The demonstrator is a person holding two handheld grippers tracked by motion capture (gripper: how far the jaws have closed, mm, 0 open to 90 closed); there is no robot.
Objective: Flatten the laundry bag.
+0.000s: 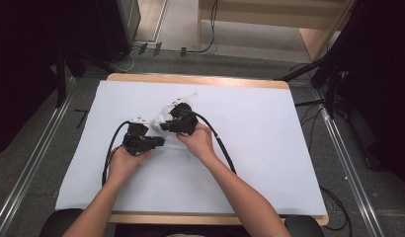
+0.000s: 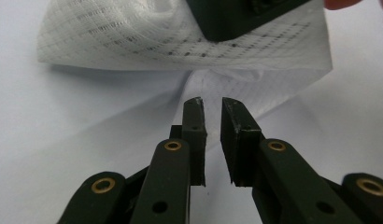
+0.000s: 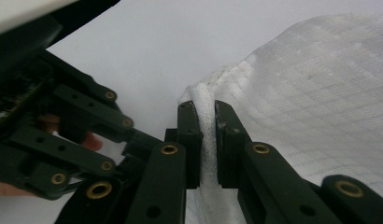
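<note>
A white mesh cloth (image 1: 164,109) (image 2: 133,37) (image 3: 311,93) hangs bunched over the middle of the table. My right gripper (image 1: 164,127) (image 3: 206,105) is shut on a rolled edge of it, which fills the gap between the pads. My left gripper (image 1: 160,141) (image 2: 213,100) sits just below and to the left, its jaws a narrow slit apart. A lower fold of the cloth reaches down to their tips, and no pad visibly presses on it. The left gripper view has the right gripper's black body (image 2: 236,14) above the cloth. The left gripper's linkage (image 3: 63,126) is close by in the right gripper view.
A white sheet (image 1: 250,148) covers the wooden table (image 1: 200,79). A black cable (image 1: 225,153) trails from each gripper across it. Black stands (image 1: 334,74) and floor rails flank the table, and a wooden bench (image 1: 269,19) stands behind it.
</note>
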